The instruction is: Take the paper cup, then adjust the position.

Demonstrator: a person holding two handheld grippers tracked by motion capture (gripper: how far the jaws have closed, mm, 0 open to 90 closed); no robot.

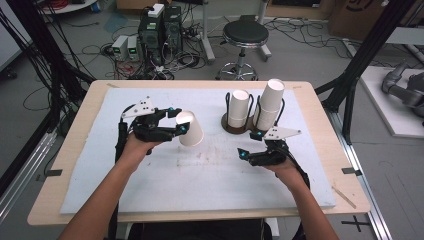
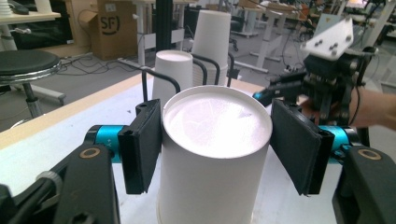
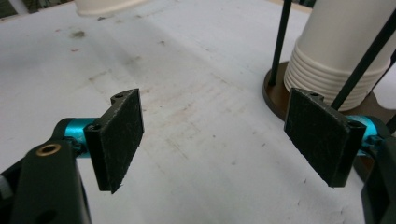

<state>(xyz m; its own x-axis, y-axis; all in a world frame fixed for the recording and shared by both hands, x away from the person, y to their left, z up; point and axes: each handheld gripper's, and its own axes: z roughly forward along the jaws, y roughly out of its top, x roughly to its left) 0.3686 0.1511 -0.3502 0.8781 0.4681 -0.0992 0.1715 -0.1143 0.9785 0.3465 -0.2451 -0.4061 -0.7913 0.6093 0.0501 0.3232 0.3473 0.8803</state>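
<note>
Left gripper [image 1: 183, 121] sits at about 10 o'clock on the white mat [image 1: 150, 190], jaws pinching an upside-down paper cup [image 1: 190, 128] — in the left gripper view both black pads press its sides just under the closed base, which faces the camera [image 2: 215, 126]. High view shows the cup tilted, base toward the gripper, rim toward the mat; whether the rim touches the mat cannot be told. Right gripper [image 1: 241, 153] at roughly 4 o'clock on the mat, jaws spread wide with nothing between them; in the right gripper view the pads [image 3: 119, 135] frame bare, stained mat. Cup holder [image 1: 235, 128] — dark round base with black wire uprights — stands at 1 o'clock, just beyond the right gripper. It carries two stacks of inverted cups: a shorter stack [image 1: 239, 107] at its left, a taller stack [image 1: 270, 102] at its right. The held cup is well apart from the holder, on the left half of the wooden desk [image 1: 75, 150].
</note>
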